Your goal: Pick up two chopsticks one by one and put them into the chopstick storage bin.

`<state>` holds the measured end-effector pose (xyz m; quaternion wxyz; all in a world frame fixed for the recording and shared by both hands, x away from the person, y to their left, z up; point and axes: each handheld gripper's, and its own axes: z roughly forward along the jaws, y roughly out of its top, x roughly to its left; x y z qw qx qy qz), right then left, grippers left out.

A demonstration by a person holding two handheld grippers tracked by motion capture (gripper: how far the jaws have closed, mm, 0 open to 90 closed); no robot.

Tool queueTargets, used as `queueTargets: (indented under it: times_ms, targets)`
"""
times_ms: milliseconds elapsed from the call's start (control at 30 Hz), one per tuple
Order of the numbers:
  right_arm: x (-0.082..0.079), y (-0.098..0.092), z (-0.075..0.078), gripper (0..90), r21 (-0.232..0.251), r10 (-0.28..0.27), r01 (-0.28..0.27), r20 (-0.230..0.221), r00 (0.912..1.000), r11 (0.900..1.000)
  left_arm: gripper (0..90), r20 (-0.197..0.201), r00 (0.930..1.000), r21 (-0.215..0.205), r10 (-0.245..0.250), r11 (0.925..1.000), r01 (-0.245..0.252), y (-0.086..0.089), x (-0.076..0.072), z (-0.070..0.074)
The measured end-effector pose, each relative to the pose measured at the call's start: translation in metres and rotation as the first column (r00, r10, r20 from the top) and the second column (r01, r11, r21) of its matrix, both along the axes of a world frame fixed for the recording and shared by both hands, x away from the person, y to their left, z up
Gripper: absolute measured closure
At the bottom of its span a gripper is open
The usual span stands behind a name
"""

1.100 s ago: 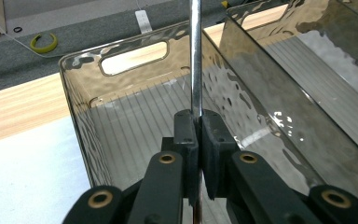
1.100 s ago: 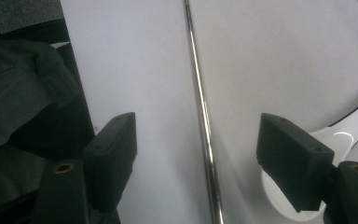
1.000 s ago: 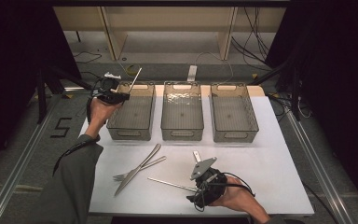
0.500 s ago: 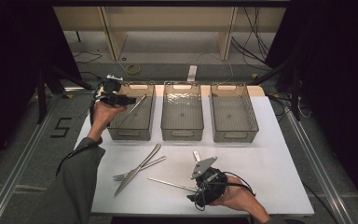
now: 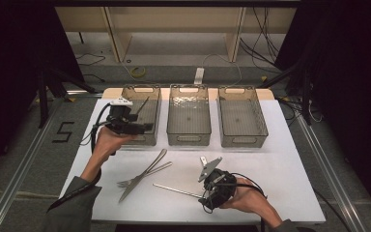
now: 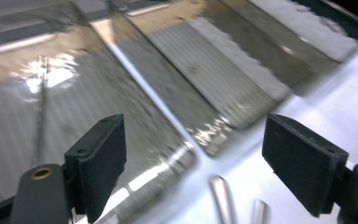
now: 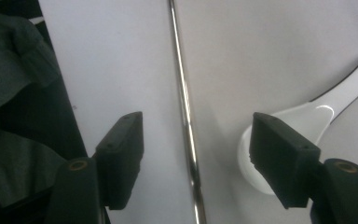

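My left gripper [image 5: 142,126] [image 6: 193,135] hovers open over the front of the left clear bin [image 5: 147,140] [image 6: 135,116], nothing between its pads. A thin metal stick [image 5: 143,104] [image 6: 42,98] leans inside that bin. Near the table's front edge my right gripper [image 5: 204,195] [image 7: 196,135] is open and low, its jaws on either side of a second metal stick [image 5: 174,189] [image 7: 184,107] lying on the white table [image 5: 280,159]. A white spoon [image 7: 307,116] lies just beside the right jaw.
A middle bin [image 5: 188,137] and a right bin [image 5: 244,139] stand in a row with the left one at the back. A fork [image 5: 149,172] and a knife [image 5: 134,183] lie crossed at the table's front left.
The left gripper held a metal stick upright above the left bin, lowered it in and let go. It now stands open, drawn back toward the bin's front. The right gripper stayed put.
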<state>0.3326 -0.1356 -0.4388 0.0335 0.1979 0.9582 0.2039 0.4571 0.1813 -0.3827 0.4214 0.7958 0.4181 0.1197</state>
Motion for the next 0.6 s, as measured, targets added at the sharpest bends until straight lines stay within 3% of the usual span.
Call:
queueTargets:
  times_ms: [67,133,200,267,400,500,600]
  targets:
    - [0.001,0.0,-0.002,41.9,-0.02,0.01,-0.01,-0.004,0.9999,1.0,18.9,0.005,0.9998,-0.022,-0.021,0.9995,0.021,-0.003,-0.011,-0.005]
    - [0.002,0.001,-0.004,44.6,-0.029,0.008,-0.008,-0.009,0.9999,1.0,18.0,0.0,0.9988,0.006,-0.049,0.9988,0.049,-0.008,-0.019,-0.01]
    - [0.002,0.002,-0.004,47.2,-0.042,0.0,-0.001,-0.008,1.0,0.999,17.5,0.008,0.998,0.0,-0.063,0.998,0.063,-0.012,-0.027,-0.013]
    - [0.002,0.002,-0.005,49.5,-0.057,0.015,-0.016,-0.014,0.9998,0.998,17.4,0.021,0.995,-0.022,-0.098,0.9949,0.098,-0.018,-0.038,-0.015]
    - [-0.004,0.007,-0.005,51.6,-0.057,0.053,-0.053,0.0,0.9986,0.997,16.7,0.037,0.987,-0.001,-0.156,0.9877,0.156,-0.028,-0.054,-0.02]
    - [-0.007,0.012,-0.006,52.9,-0.064,0.078,-0.078,0.005,0.9969,0.995,16.7,0.04,0.9843,-0.004,-0.172,0.985,0.172,-0.032,-0.062,-0.024]
    - [-0.006,0.014,-0.009,54.6,-0.078,0.069,-0.069,-0.003,0.9976,0.995,16.7,0.043,0.983,0.004,-0.179,0.9839,0.179,-0.033,-0.069,-0.027]
